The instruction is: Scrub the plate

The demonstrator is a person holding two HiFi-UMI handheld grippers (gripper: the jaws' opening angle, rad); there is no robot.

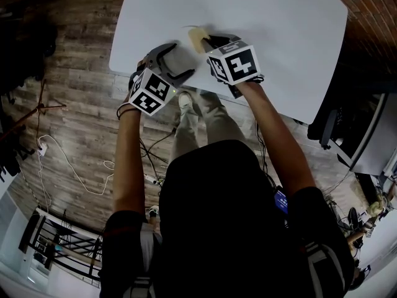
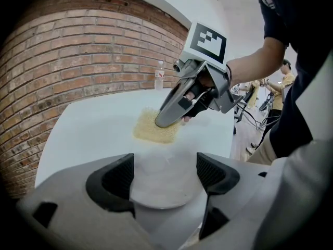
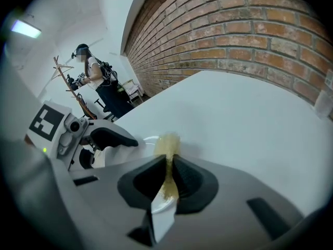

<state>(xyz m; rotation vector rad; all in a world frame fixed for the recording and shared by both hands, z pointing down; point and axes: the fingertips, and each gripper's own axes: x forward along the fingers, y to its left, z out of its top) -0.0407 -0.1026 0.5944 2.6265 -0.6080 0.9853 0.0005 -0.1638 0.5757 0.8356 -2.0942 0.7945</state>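
The left gripper (image 2: pixel 164 172) clamps the rim of the plate (image 2: pixel 162 191), probably stiff, slick and breakable, while the right gripper (image 3: pixel 167 177) pinches a soft, light sponge (image 3: pixel 168 146).

Head view looks steeply down — gripper views, close in, share the table (image 1: pixel 279 36).

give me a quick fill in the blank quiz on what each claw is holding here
1. The left claw grips a white ____.
2. The right claw is shut on a yellow ____.
3. The wall behind the table is made of ____.
Missing words: plate; sponge; brick.
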